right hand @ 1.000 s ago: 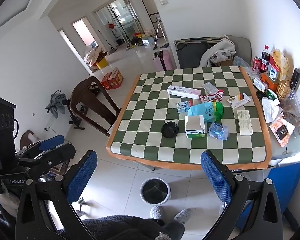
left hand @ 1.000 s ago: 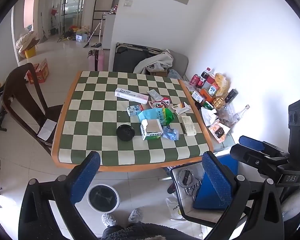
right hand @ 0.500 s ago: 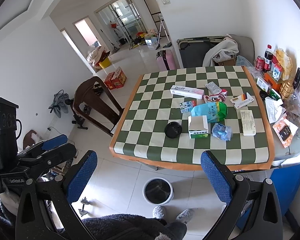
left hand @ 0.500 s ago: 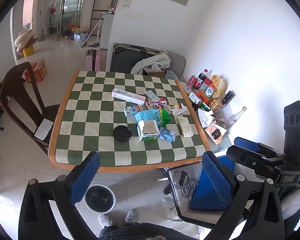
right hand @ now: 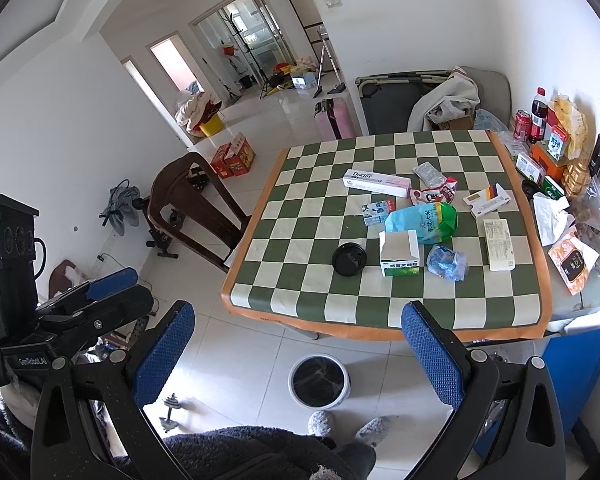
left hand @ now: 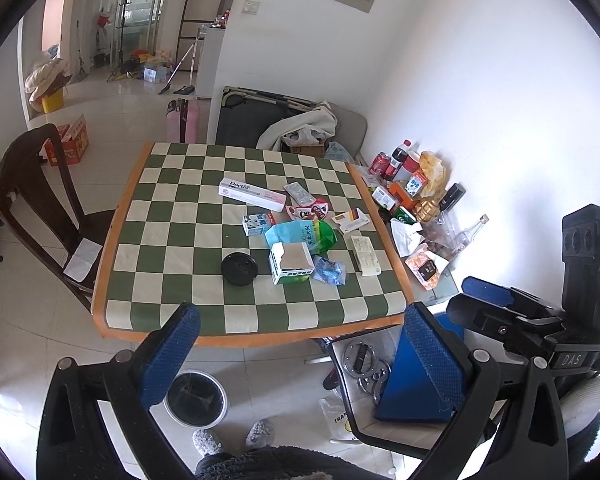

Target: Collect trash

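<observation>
Both grippers, left gripper and right gripper, hang spread and empty before the table's near edge, above the floor bin, ready for litter like the black lid.

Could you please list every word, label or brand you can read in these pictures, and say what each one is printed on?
"Doctor": long white box on the checkered table.
"DAS": right gripper body, seen from the left wrist.
"GenRobot.AI": left gripper body, seen from the right wrist.
Blue-green bag, green-white box, bottles: print too small to read.
</observation>
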`<state>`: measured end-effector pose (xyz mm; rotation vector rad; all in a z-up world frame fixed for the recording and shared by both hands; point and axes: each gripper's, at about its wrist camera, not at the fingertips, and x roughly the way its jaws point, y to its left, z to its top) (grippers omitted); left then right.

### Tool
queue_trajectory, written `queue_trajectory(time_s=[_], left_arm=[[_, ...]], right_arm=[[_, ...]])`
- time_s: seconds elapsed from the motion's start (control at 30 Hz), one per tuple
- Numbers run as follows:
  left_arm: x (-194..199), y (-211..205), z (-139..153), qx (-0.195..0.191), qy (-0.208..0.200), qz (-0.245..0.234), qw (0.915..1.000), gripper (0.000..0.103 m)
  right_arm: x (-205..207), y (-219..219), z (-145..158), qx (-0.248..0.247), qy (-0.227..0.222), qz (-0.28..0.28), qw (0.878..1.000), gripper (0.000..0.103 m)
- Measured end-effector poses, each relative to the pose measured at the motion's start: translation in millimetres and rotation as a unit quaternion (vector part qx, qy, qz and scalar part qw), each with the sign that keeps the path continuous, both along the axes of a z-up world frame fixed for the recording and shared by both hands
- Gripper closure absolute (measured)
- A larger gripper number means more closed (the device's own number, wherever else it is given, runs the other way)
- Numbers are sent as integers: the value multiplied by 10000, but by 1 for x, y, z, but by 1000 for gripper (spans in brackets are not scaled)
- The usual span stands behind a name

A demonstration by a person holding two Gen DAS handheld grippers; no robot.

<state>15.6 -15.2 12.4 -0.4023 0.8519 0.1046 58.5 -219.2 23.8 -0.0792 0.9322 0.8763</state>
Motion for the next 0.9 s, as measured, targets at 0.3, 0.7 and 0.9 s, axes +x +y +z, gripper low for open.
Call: queue_trajectory(time_s=[0.3, 0.7, 0.9], left_arm=[[-3, 0, 4, -103, -85, -44, 9999, 0], [-4, 1, 3, -116, -92, -46, 9999, 0], [-4, 0, 3, -127, -92, -47, 9999, 0]], right_arm=[[1, 0, 0, 9, 11, 5, 10000, 0], [2, 3, -1, 24, 8, 24, 10000, 0], [3, 0, -1, 21, 8, 21, 10000, 0]])
